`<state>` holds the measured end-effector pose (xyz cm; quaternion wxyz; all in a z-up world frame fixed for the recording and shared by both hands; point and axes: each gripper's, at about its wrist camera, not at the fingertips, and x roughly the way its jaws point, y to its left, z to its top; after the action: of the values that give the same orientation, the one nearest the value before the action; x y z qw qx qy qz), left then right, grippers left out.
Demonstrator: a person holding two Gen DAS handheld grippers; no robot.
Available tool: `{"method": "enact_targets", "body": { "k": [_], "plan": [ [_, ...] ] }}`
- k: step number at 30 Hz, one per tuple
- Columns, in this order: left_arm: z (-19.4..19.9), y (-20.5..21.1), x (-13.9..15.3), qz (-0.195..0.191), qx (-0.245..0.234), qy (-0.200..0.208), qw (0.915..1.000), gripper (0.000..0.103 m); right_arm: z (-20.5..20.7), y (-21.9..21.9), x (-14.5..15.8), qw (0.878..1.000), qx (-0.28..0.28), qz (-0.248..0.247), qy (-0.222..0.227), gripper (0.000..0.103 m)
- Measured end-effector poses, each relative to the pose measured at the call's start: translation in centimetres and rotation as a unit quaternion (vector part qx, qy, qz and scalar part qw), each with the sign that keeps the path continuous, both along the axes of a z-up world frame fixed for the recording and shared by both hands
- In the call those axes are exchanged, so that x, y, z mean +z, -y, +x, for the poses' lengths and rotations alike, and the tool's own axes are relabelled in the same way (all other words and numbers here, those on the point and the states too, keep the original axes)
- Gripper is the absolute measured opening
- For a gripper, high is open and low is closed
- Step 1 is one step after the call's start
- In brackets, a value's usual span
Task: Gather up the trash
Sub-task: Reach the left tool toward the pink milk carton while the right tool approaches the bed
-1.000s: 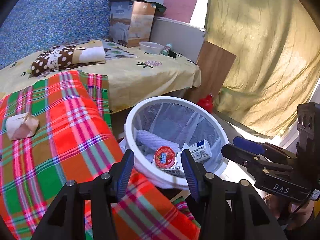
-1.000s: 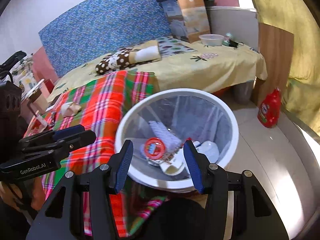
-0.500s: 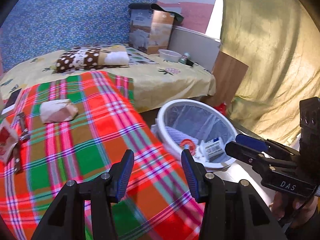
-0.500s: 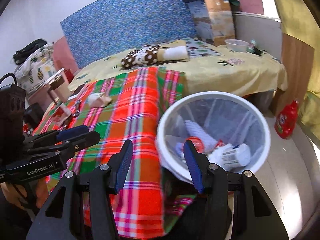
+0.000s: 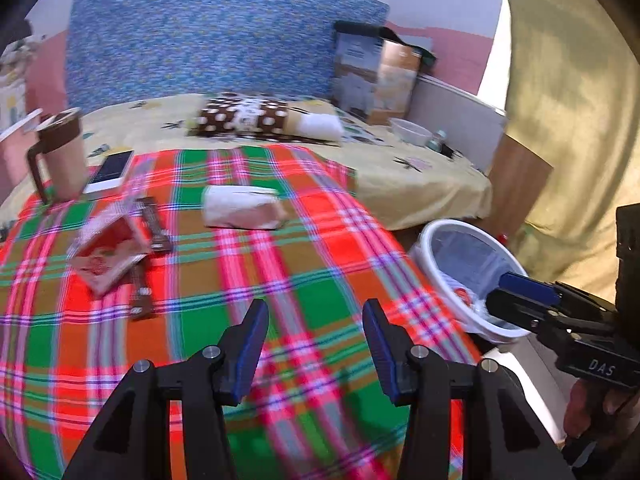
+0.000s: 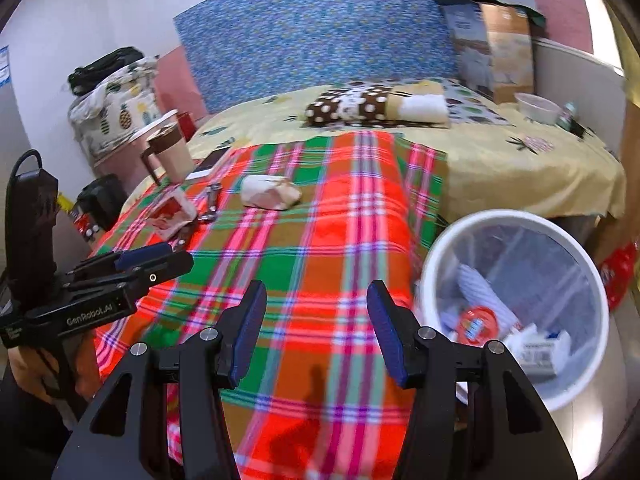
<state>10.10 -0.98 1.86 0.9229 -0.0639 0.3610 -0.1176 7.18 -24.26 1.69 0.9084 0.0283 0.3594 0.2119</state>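
A crumpled white paper wad [image 5: 240,210] [image 6: 270,197] lies on the red-green plaid blanket [image 5: 280,280] [image 6: 340,248]. A torn red-and-white wrapper [image 5: 110,254] [image 6: 172,212] and dark strips [image 5: 142,300] lie to its left. A white bin [image 5: 468,276] [image 6: 516,312] beside the bed holds several discarded items. My left gripper [image 5: 316,344] is open and empty above the blanket. My right gripper [image 6: 316,328] is open and empty, left of the bin.
A brown-lidded mug [image 5: 60,156] [image 6: 168,152] and a phone [image 5: 110,172] sit at the blanket's far left. A spotted pillow [image 5: 248,118], a box [image 5: 376,80] and a bowl [image 5: 410,132] lie on the yellow bed. A red bottle [image 6: 620,272] stands on the floor.
Both grippers have swung left, away from the bin and over the plaid blanket. The wrapper, mug and phone have come into view. Both stay open and empty.
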Motion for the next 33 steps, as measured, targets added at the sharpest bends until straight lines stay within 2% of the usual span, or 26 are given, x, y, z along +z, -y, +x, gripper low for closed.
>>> {"method": "enact_targets", "body": {
  "k": [9, 18, 20, 23, 33],
  "plan": [
    [0.5, -6.3, -0.1, 0.005, 0.061, 0.001, 0.9981, 0.049, 1.5, -3.6, 0.1, 0.999, 0.041, 0.004, -0.005, 0.054],
    [2.4, -12.1, 0.0, 0.038, 0.103, 0.008, 0.9939, 0.049, 2.5, -6.0, -0.2, 0.998, 0.061, 0.008, -0.017, 0.054],
    [3.0, -12.8, -0.1, 0.048, 0.103, 0.009, 0.9935, 0.049, 2.6, -6.4, -0.4, 0.998, 0.065, 0.007, -0.02, 0.054],
    [4.1, -13.9, -0.4, 0.058, 0.088, 0.007, 0.9944, 0.056, 2.8, -6.8, -0.7, 0.997, 0.067, 0.005, -0.025, 0.054],
    [7.6, -15.7, -2.0, 0.084, 0.028, -0.002, 0.9961, 0.062, 3.5, -7.6, -1.1, 0.997, 0.068, -0.002, -0.038, 0.054]
  ]
}}
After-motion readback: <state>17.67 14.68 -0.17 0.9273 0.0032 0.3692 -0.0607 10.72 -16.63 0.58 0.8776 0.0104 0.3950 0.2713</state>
